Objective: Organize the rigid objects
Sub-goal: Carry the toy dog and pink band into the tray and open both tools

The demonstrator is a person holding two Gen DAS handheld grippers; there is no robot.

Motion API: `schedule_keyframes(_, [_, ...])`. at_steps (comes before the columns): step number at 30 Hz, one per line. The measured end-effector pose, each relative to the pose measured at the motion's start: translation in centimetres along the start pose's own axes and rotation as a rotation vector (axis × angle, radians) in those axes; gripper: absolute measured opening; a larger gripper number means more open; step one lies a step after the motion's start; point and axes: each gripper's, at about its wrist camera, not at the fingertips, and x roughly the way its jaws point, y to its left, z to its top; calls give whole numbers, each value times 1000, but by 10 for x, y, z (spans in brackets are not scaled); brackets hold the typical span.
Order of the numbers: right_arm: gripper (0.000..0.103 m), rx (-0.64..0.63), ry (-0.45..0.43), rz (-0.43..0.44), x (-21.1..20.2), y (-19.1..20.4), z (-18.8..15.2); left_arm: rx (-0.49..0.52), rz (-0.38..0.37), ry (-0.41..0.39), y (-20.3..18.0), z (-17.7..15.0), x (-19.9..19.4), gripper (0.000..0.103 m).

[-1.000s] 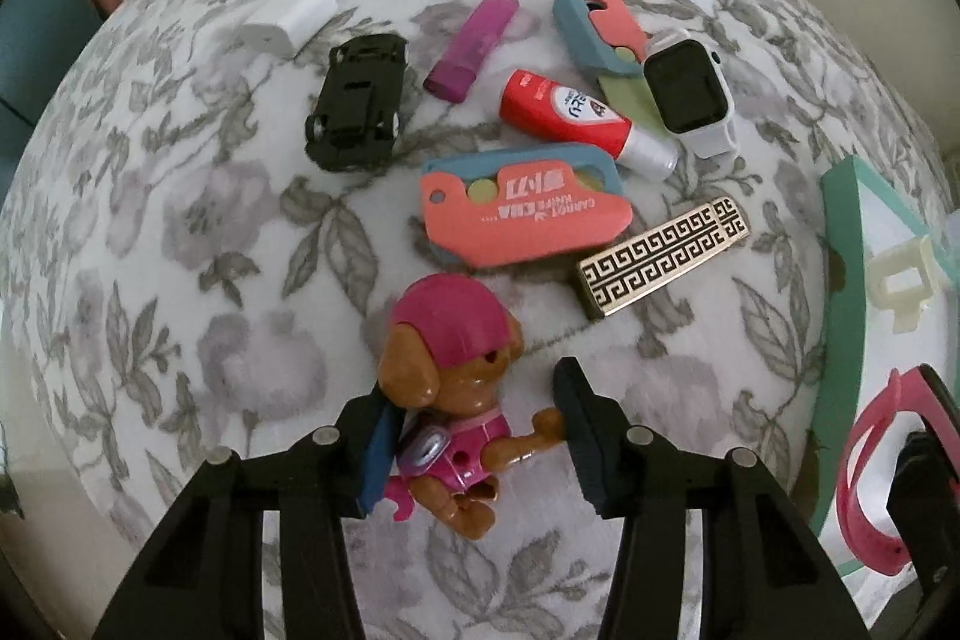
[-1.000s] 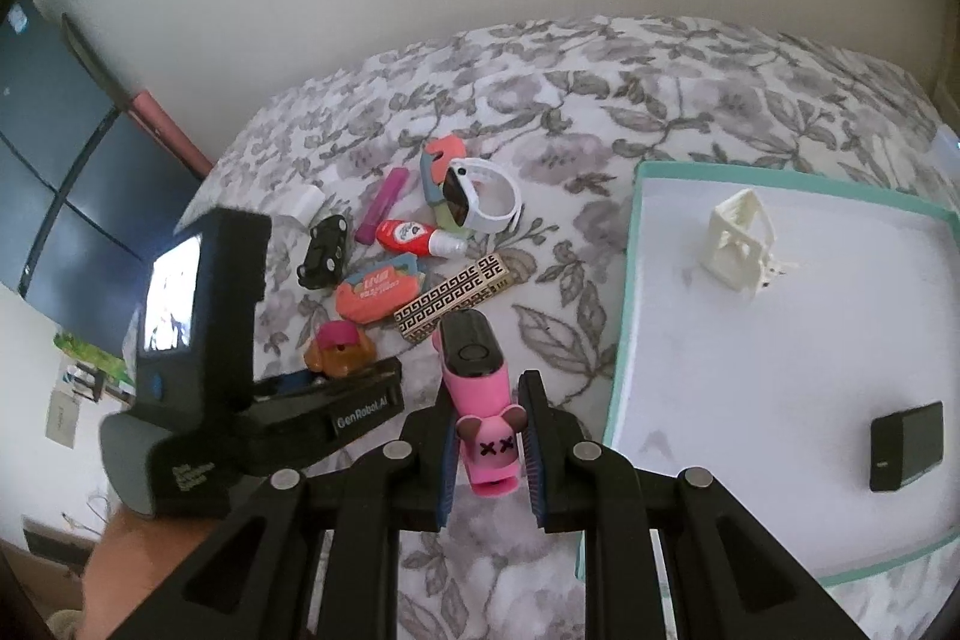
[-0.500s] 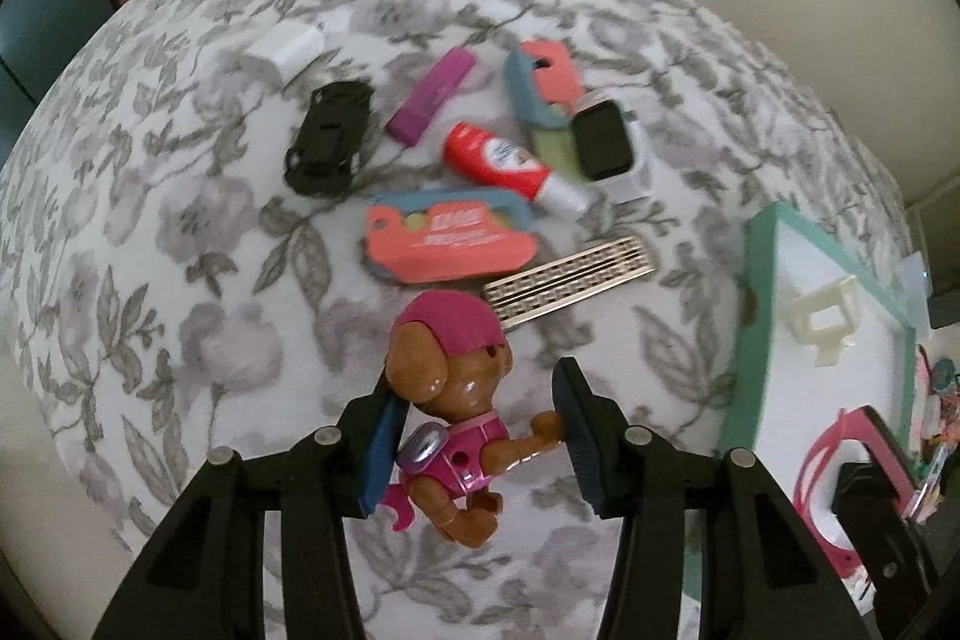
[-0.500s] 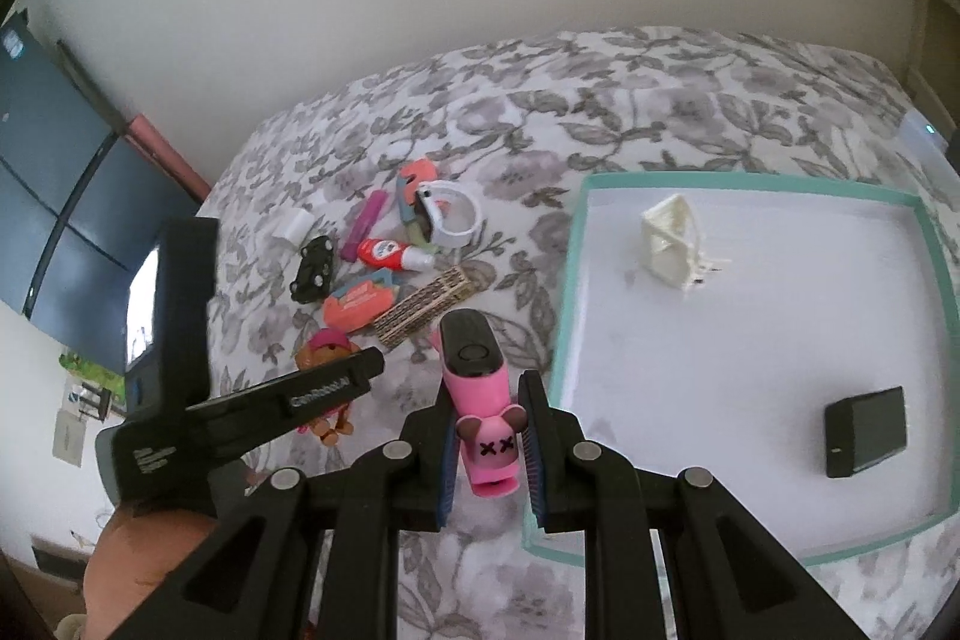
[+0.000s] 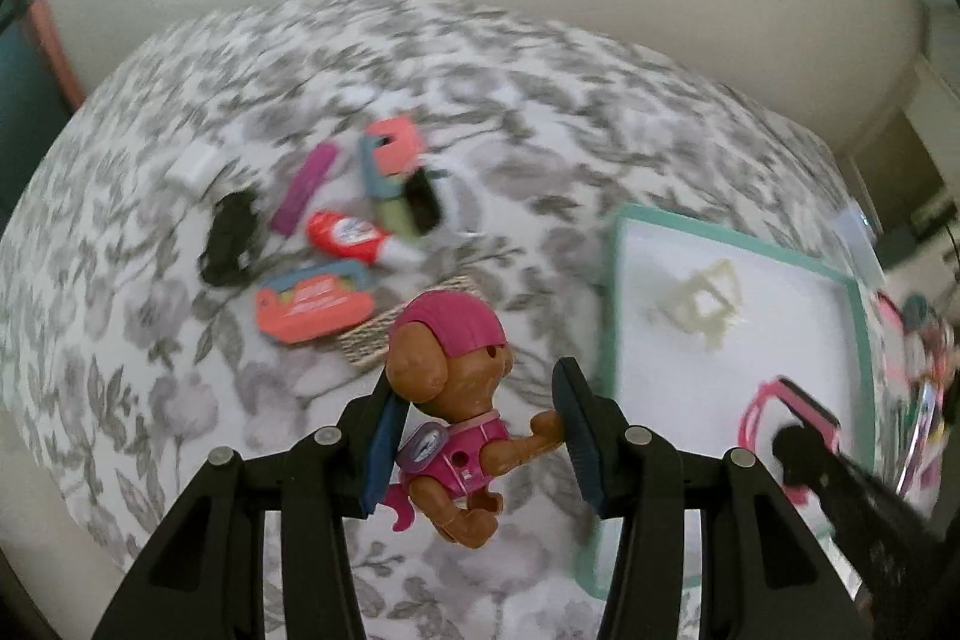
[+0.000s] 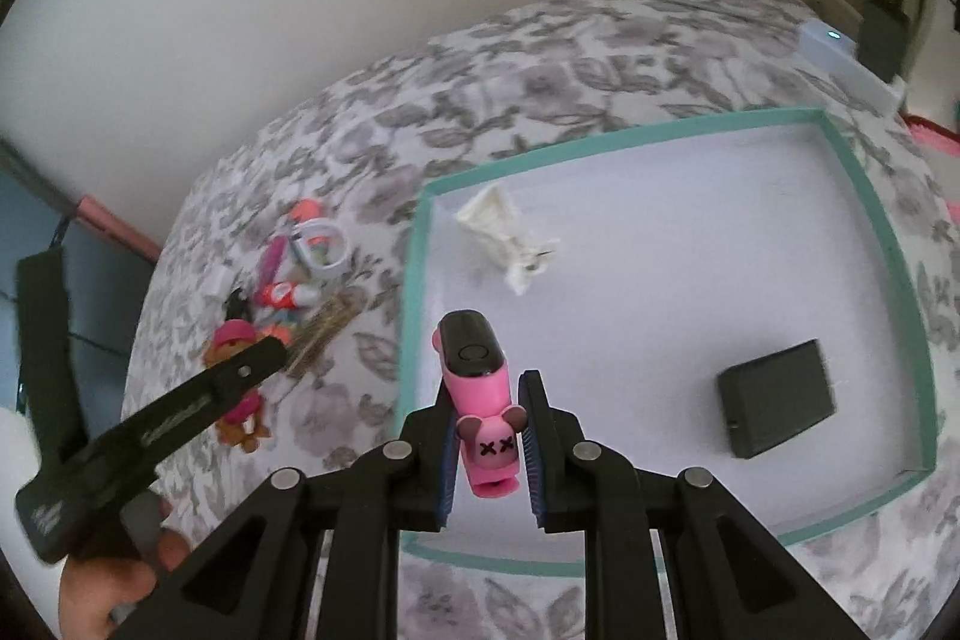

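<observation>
In the left wrist view, the left gripper (image 5: 477,439) pinches a brown puppy figure (image 5: 450,400) in a magenta cap and vest, one pad at its back and the other against its outstretched paw. A second ago the pup sat low among the clutter on the floral-clothed counter (image 5: 150,370); now it is carried up and to the right, and the teal-rimmed tray (image 5: 612,316) has swung from the frame edge to just beside the gripper. The leftovers lie well behind: an orange carrot knife (image 5: 312,307), a red tube (image 5: 348,235), a purple stick (image 5: 303,196), a black toy car (image 5: 231,238) and what looks like a smartwatch (image 5: 423,202), though motion blur makes that uncertain. In the right wrist view, the right gripper (image 6: 483,445) is pressed together on a pink fitness band (image 6: 477,382) with a bear charm, and where it hung over the cloth a second ago it now hovers above the tray's near-left corner (image 6: 414,292). Inside the tray sit a white frame-like model (image 6: 504,232) and a black box (image 6: 777,406), well apart. Both items appear ready to be set down, with plenty of bare tray floor between the two pieces already there
</observation>
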Motion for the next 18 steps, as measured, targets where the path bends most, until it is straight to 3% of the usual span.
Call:
schedule_keyframes(7, [20, 76, -12, -102, -4, -39, 6, 159, -44, 16, -48, -13, 3, 51])
schedule_keyframes(18, [20, 214, -38, -132, -13, -85, 9, 322, -63, 13, -100, -33, 15, 51])
